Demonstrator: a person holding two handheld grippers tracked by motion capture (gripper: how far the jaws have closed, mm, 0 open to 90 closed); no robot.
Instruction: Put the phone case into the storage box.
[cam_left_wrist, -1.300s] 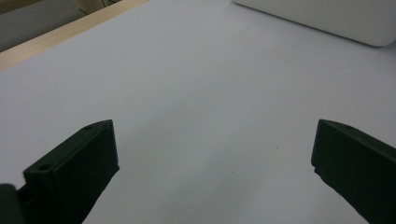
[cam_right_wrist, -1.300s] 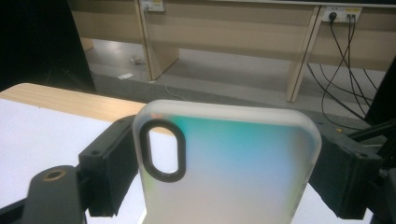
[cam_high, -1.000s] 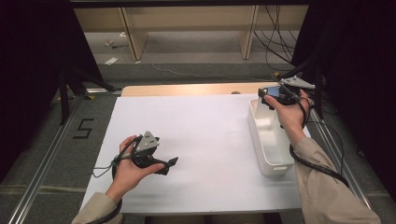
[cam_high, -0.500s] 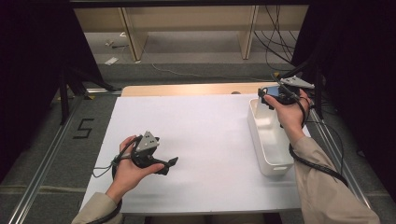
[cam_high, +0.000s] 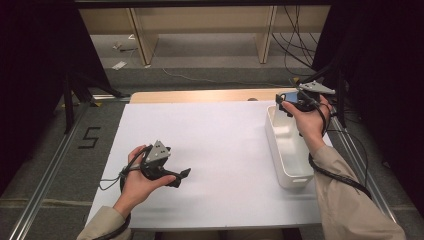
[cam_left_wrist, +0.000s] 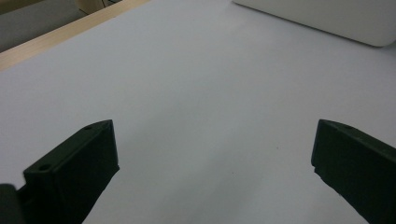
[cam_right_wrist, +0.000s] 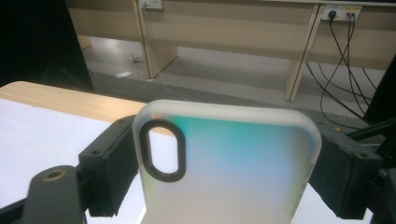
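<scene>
At the desk's far right corner:
Right gripper (cam_high: 286, 103): raised above the far end of the white bin, its jaws pressed against both side edges of a phone case.
Phone case (cam_right_wrist: 224, 163): frosted and translucent with a blue-green tint and a dark-ringed oval camera cut-out; held upright between the jaws, clear of the bin.
White bin (cam_high: 289, 150): long and rectangular, lying along the desk's right edge.
Left gripper (cam_high: 182, 176): near the front left of the desk, low over the white sheet; jaws spread wide with nothing between them.
White sheet (cam_high: 215, 150): covers most of the desk; bare wood shows along the far edge.
</scene>
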